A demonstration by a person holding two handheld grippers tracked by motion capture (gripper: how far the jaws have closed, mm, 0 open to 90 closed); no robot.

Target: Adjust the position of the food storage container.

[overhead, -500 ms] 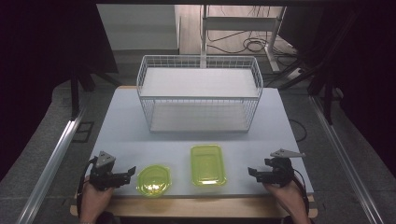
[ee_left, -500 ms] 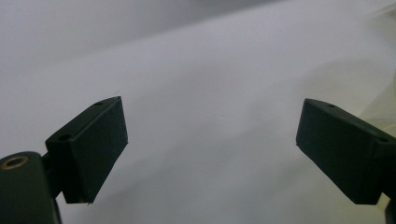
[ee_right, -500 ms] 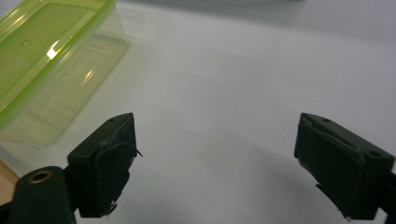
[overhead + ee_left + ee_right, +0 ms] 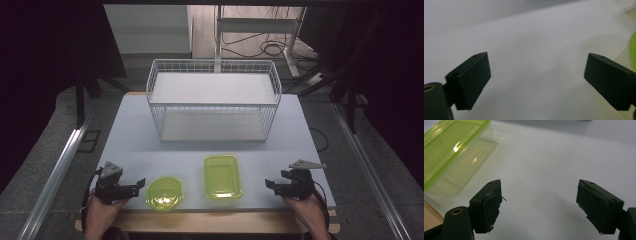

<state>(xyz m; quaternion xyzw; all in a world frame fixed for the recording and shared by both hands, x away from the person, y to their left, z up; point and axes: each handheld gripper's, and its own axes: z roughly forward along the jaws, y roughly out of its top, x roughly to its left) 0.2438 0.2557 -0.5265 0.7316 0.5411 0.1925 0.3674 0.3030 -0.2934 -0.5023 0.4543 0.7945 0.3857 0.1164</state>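
High view: left claw (image 4: 141,183) gapes empty beside the round tub (image 4: 163,193), right claw (image 4: 270,184) empty near the tray (image 4: 222,176).

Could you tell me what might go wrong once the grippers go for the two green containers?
The round container sits near the table's front edge; a push from the open left gripper could perhaps slide it off. The rectangular container looks smooth and glossy, so the open right gripper might slip on its rim. The basket stands close behind; a lifted container could catch its wire front.
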